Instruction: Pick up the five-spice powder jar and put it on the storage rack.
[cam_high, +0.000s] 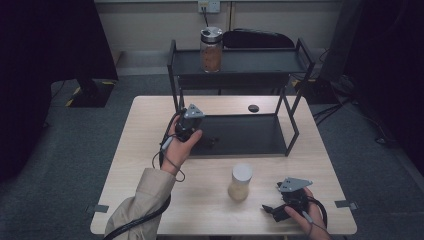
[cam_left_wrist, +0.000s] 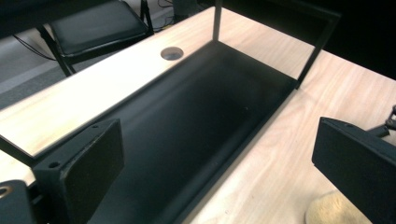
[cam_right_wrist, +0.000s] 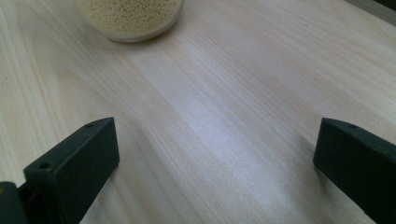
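Surface (cam_high: 150, 150), light wood: black two-tier rack (cam_high: 240, 135) centre frame; grain jar (cam_high: 240, 182) lower centre; brown-filled jar (cam_high: 211, 49) on rack's top shelf. Left tongs (cam_left_wrist: 215, 154) released over lower shelf; right tongs (cam_right_wrist: 215, 154) released, lower right.

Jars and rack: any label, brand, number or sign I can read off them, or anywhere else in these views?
None can be read.
Jar on the top shelf: no label visible.
Pale jar on the table: plain lid, no print visible.
Rack: bare black metal.
Wall socket: too small to show any marking.
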